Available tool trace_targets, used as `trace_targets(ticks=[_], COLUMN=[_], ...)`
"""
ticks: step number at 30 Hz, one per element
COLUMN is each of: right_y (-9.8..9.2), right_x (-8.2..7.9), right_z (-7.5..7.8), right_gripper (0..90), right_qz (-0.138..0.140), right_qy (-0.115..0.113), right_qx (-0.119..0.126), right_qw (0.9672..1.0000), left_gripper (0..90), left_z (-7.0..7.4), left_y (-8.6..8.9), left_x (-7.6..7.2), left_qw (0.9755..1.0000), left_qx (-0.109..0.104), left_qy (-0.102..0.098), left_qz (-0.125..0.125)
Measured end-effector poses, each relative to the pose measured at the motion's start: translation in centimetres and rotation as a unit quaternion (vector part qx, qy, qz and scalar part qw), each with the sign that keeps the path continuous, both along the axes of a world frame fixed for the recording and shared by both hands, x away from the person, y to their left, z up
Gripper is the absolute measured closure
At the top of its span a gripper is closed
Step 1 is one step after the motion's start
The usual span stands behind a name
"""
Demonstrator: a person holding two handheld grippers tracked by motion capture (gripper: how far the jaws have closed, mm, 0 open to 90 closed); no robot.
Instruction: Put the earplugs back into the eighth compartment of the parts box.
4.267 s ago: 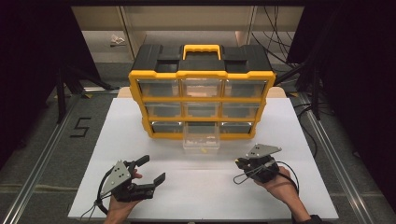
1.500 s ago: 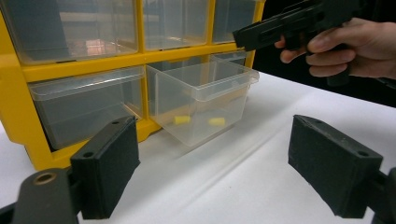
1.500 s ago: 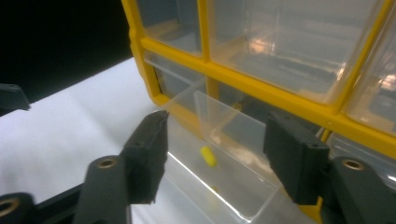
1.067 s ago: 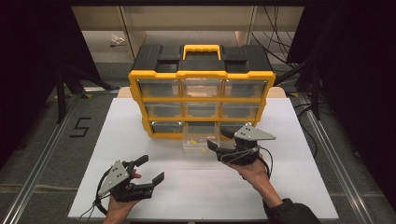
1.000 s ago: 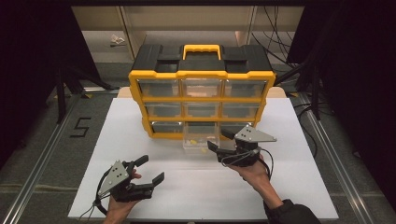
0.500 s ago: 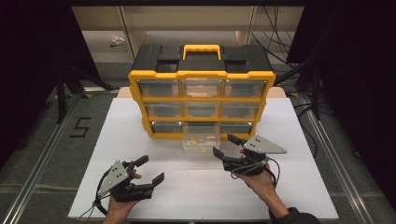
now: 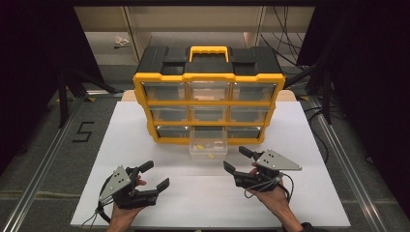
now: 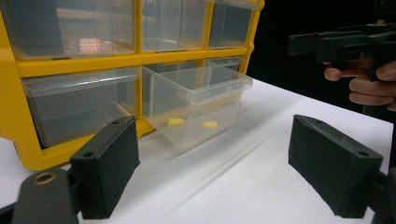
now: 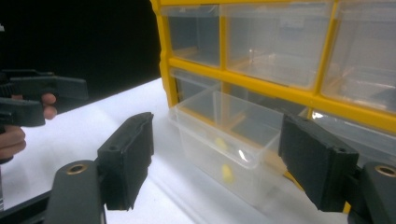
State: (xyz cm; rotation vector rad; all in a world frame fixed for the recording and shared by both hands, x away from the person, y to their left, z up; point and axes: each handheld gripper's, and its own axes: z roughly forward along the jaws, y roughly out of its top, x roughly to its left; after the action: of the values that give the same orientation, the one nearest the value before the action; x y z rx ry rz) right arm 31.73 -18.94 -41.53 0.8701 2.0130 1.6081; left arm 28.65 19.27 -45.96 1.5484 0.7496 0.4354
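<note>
Cabinet: yellow drawer organiser (image 7: 209,108) stands upright at the back of the white surface (image 7: 145,140).
Drawer: clear bottom-middle drawer (image 7: 209,147) is pulled part-way out, with small yellow pieces (image 8: 176,122) on its floor.
Right hand-held gripper (image 7: 237,160): jaws spread wide and have just been opening, nothing between them; near the drawer front, not touching.
Left hand-held gripper (image 7: 153,174): jaws spread, empty, well apart from the drawer.
Risk: a skewed push could jam the drawer in its slot.
Risk: a hard pull could bring the drawer fully out and spill the pieces.
Risk: the light cabinet may slide if unbraced.
</note>
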Motion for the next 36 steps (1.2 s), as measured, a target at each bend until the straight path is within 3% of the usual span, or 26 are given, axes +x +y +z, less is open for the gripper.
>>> trace_targets(ticks=[11,15,22,36], right_y=[-1.1,-1.3,-2.0,-2.9], right_x=[-1.3,-1.9,-2.6,-3.2], right_z=[-0.8,-1.1,-1.5,-2.0], right_gripper=[25.8,25.5,25.1,24.8], right_qz=[-0.005,-0.005,-0.011,-0.015], right_qy=[-0.007,-0.013,-0.012,-0.012], right_qx=[0.003,0.003,-0.006,-0.001], right_qw=[1.0,0.9999,0.9999,0.9998], left_gripper=[16.1,16.1,16.1,16.1], left_z=[0.0,0.0,0.0,0.0], left_y=[-0.2,-0.1,-0.2,-0.3], left_x=[-0.1,-0.1,-0.1,-0.1], left_qw=[1.0,0.9999,0.9999,0.9999], left_qx=[0.007,-0.013,-0.008,-0.003], left_qy=[-0.003,0.005,0.001,0.0], left_qz=[-0.004,-0.01,-0.009,-0.01])
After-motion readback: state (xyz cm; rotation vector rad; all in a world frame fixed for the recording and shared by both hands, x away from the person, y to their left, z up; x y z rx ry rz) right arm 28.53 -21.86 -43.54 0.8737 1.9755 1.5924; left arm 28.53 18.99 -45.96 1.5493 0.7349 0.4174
